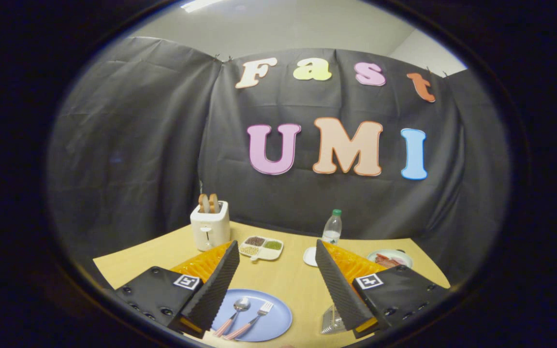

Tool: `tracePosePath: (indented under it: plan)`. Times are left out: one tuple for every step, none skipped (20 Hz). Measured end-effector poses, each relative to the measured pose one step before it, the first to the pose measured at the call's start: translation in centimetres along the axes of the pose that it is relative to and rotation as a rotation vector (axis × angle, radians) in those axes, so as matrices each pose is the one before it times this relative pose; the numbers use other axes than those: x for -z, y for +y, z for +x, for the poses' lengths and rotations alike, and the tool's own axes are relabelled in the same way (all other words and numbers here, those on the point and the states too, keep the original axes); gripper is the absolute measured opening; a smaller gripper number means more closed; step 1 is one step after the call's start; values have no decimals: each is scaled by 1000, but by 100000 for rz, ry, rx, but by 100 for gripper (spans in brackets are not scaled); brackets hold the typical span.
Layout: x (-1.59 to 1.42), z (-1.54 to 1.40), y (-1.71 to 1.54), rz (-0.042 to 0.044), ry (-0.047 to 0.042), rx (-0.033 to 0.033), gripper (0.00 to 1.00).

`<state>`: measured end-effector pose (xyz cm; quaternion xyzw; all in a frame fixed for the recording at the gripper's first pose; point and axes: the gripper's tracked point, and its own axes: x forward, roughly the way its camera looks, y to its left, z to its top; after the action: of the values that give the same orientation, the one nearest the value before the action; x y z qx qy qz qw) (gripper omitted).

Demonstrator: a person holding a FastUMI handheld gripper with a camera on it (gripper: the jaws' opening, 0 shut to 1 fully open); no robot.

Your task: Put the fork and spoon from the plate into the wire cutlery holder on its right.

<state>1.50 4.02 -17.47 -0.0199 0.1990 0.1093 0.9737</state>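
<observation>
Fingers of my hand-held gripper (276, 285) stand wide apart and hold nothing; I judge I carry them open and raised above the desk (288, 278) so that I can line up on the cutlery before descending.

Nearest, between the fingers and closer to the left one, lies the blue plate (278, 321). On it rest the spoon (234, 315) and the fork (253, 320), side by side, heads pointing away from me, pink handles toward me. Their placement leaves both handles reachable from my side. The left finger covers the plate's left edge, and the handle ends run out of view.

Wire cutlery holder (332, 323) sits just right of the plate, under the right finger. Most of it is hidden; I cannot tell its shape or whether it already holds anything.

Further on: a divided dish (262, 248) of grains, a white toaster (210, 224) with slices standing in its slots, a small white disc (310, 256) partly behind the right finger, a plastic bottle (332, 227), and a plate of food (390, 258) whose contents I cannot identify.
</observation>
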Motion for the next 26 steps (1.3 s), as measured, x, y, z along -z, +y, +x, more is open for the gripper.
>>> tracePosePath:
  plan:
    - [1099, 269, 125, -59, 2909, -420, 100]
    - [931, 212, 37, 142, 2646, -227, 100]
    - [930, 187, 51, 334, 2422, -168, 100]
    - [877, 235, 69, 481, 2533, -329, 100]
    - [867, 119, 232, 518, 2244, -522, 100]
    - [834, 277, 177, 107, 2410, -314, 100]
    - [800, 232, 94, -149, 2223, -40, 100]
    - [699, 208, 74, -223, 2158, -16, 100]
    - [805, 139, 113, -46, 2007, -84, 100]
    - [646, 258, 154, 169, 1738, -381, 100]
    - [837, 210, 229, 252, 2098, -388, 100]
    - [774, 197, 138, 209, 2330, -15, 100]
    - [957, 305, 124, 176, 2787, -79, 100]
    - [841, 315, 81, 15, 2886, 193, 100]
    - [820, 267, 57, 143, 2598, 386, 100]
    - [718, 187, 36, 376, 2632, 55, 100]
    - [685, 262, 242, 626, 2244, -590, 100]
    - [635, 255, 307, 338, 2084, -663, 100]
    - [708, 198, 341, -232, 2212, -410, 100]
    - [538, 253, 163, -753, 1697, -10, 100]
    - [516, 260, -4, -1225, 1427, 302, 100]
    - [429, 303, 126, -1483, 1395, 717, 100]
    - [564, 252, 49, -1412, 1351, 1015, 100]
    - [488, 249, -63, -1047, 1822, 803, 100]
    - [646, 203, 76, -436, 1871, 296, 100]
    - [566, 208, 17, -109, 2008, 335, 100]
